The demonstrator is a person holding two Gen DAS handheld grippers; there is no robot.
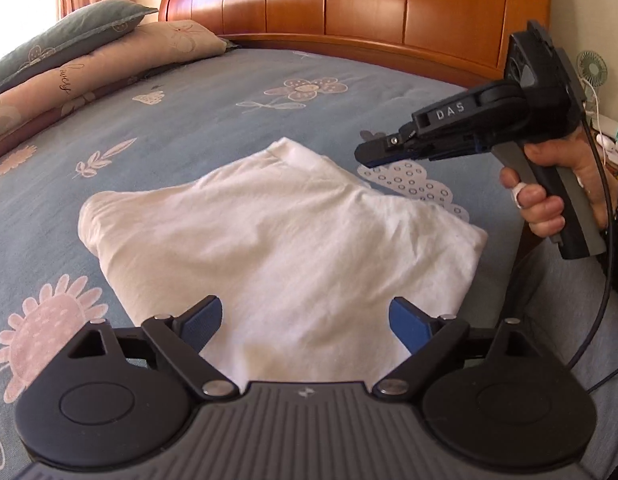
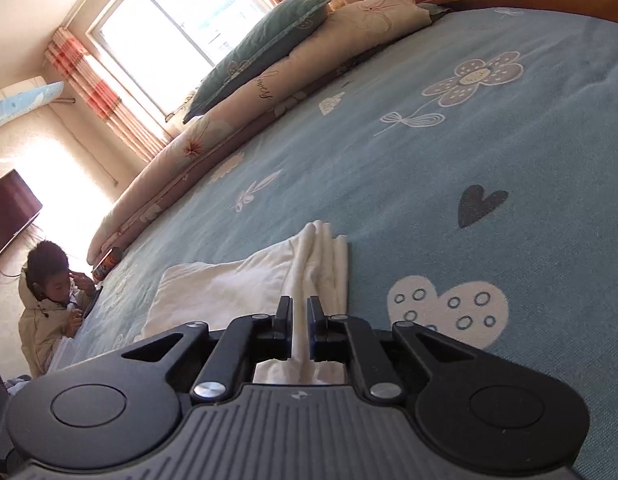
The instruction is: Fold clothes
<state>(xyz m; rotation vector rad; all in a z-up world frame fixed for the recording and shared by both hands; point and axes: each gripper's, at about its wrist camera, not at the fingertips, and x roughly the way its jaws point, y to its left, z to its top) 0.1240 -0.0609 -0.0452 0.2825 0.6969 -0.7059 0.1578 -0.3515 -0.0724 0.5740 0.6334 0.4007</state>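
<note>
The left gripper [image 1: 305, 324] hovers with its blue-padded jaws spread wide and empty above the near edge of a white garment [image 1: 277, 236]. The right gripper [image 1: 371, 156], held in a person's hand [image 1: 549, 196], floats off the garment's far corner, jaws drawn nearly together with nothing between them. The garment lies folded into a compact, slightly rumpled bundle on the blue flowered bedspread [image 1: 189, 120]. The fold looks nearly finished; the next move likely calls for squaring the loose edges or a final fold. Both grippers tilt downward toward the bed.
</note>
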